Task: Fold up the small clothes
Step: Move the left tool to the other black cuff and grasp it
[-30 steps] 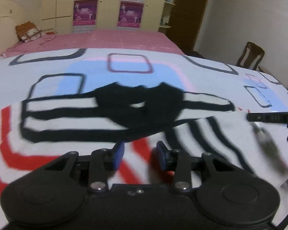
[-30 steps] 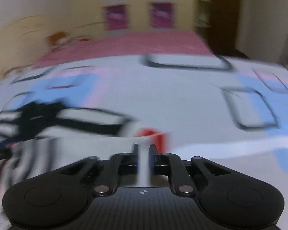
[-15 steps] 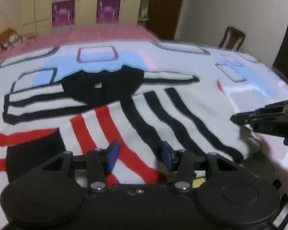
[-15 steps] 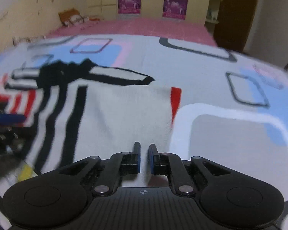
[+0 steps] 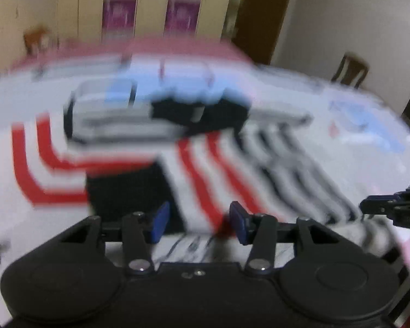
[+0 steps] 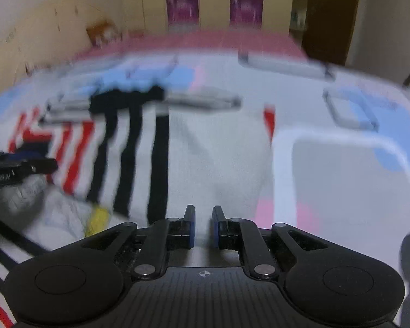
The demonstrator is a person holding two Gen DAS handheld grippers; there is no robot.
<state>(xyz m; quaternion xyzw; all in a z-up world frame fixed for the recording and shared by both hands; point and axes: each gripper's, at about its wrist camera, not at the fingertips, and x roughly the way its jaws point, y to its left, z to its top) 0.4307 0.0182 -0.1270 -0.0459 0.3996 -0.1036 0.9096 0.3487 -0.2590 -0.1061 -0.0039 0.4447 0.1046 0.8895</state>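
Beyond my left claw (image 5: 196, 221) lies the small white knitted garment with red and black stripes (image 5: 205, 164), spread on the bed's white cover printed with blue and pink rounded squares (image 5: 369, 147). The left jaws are opening; a red-striped fold of the garment shows between the blue pads, but they stand clear of it, so I hold nothing there. This claw tips steeply down toward the cloth, with a black patch of the garment just ahead and to its left.

Off to the right of it hangs my right claw (image 6: 203, 225), also angled steeply down. Its jaws are nearly closed, with only a narrow slit between the pads. White cloth shows in that slit, and I judge it pinches the plain white edge of the garment, though the blur keeps me from being certain. The black stripes run ahead and left of this claw; the bare cover lies to its right.

I take it that one fold across the body is being laid down and let go. Next I would need to release the right side too, then find fresh edges for the following fold.
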